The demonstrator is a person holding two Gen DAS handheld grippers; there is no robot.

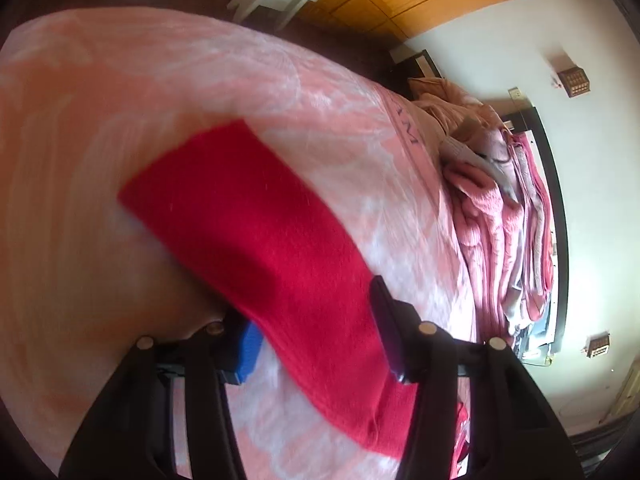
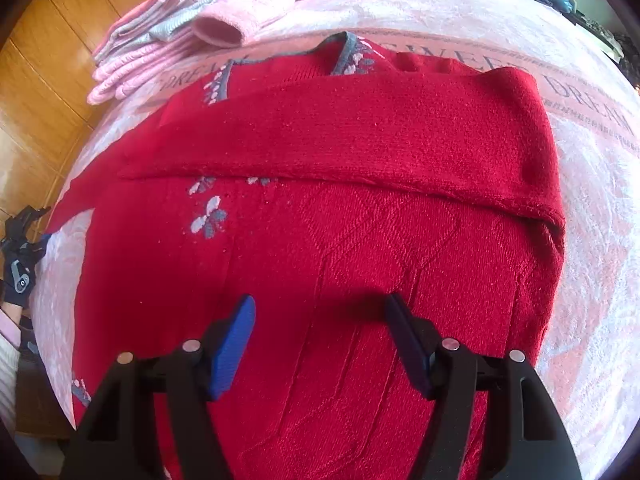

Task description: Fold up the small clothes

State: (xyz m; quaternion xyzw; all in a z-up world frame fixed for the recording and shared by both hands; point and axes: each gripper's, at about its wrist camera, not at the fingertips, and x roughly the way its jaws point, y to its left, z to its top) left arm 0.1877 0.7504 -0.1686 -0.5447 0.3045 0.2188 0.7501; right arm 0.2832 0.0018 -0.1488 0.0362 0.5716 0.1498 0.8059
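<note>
Closest in the right wrist view, the right gripper (image 2: 320, 344) hangs just above the red sweater (image 2: 320, 248), and its fingers (image 2: 234, 344) are spread wide with nothing between them, so it has let go. The sweater lies flat on the bed (image 2: 592, 240), on a pink and white blanket (image 2: 600, 184) with words along its border. One sleeve (image 2: 340, 140) is already laid across the chest, from the right side over to the left, and its fold line looks neat and straight. Past it, the grey collar (image 2: 348, 56) with little flowers points to the far edge of the bed. In the left wrist view, the left gripper (image 1: 316, 344) has the other sleeve (image 1: 256, 216) running between its fingers (image 1: 386, 320). The fingers look wide apart, and the picture is blurry, so I cannot tell if they are pinching the sleeve or if it just lies there. This sleeve sticks out sideways over the blanket, so I think it is the part being worked on now. My guess is the job on this sweater is about half done: one sleeve is in, the second sleeve must go across, and then the body must be folded up from the bottom hem. Farther off, at the far edge of the bed, sits a pile of pink clothes (image 2: 168, 44). Some look folded and stacked, and one pink cuff (image 2: 218, 32) pokes out loose, so I cannot tell how many are left to do.
</note>
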